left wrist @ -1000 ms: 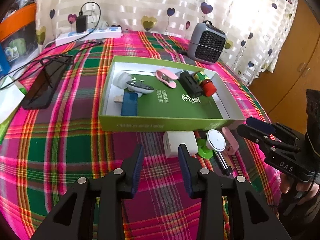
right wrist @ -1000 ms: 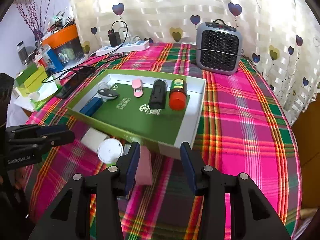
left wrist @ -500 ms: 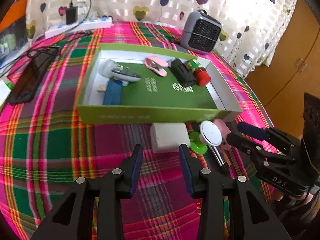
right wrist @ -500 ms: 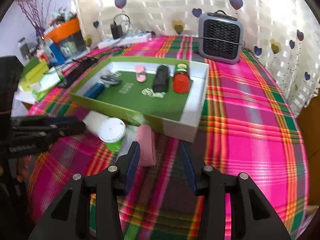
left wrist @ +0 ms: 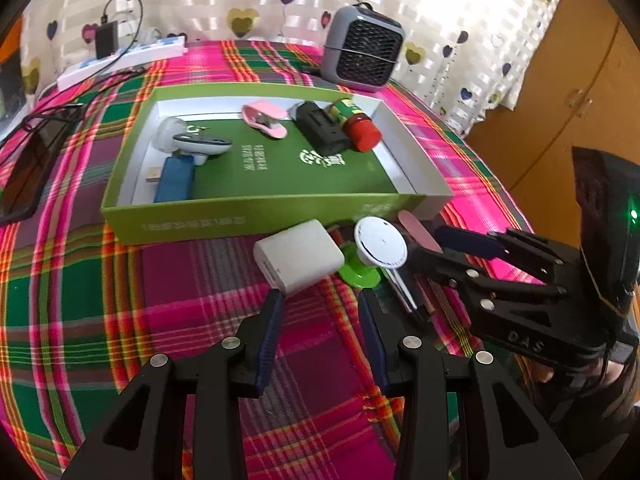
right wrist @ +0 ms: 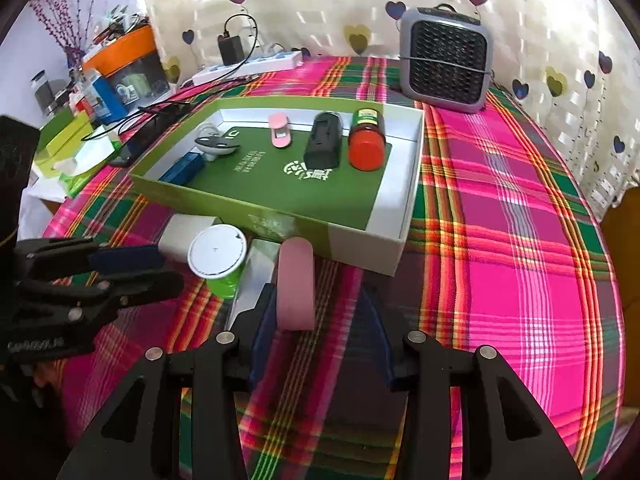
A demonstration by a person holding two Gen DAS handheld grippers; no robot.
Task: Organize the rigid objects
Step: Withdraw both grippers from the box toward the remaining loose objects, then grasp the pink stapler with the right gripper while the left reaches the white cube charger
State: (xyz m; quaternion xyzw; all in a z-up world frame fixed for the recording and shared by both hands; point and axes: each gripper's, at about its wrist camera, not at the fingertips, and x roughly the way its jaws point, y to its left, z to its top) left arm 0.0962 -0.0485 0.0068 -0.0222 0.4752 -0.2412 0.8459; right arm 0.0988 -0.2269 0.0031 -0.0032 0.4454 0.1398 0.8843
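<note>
Between the left gripper (left wrist: 320, 304) fingers: closer to the white block (left wrist: 298, 256) than a second ago, jaws just widened.
Boxy matte block at the left fingertip, unheld; right gripper (right wrist: 318, 308) parted around the smooth pink case (right wrist: 296, 284), beside the green cardboard box (right wrist: 280, 216).

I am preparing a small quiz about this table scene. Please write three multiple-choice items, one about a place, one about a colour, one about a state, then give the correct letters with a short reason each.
1. Where does the white charger block lie?
A. in the green box
B. on the cloth before the box
C. on the heater

2. What colour is the bottle's cap?
A. red
B. blue
C. white

3. How stands the right gripper?
A. shut on the pink case
B. shut on nothing
C. open, with the pink case at its left finger

Key: 1 B, it sits outside the green box, at its near wall. 2 A, the cap shows red. 3 C, a gap separates the pink case from the right finger.
</note>
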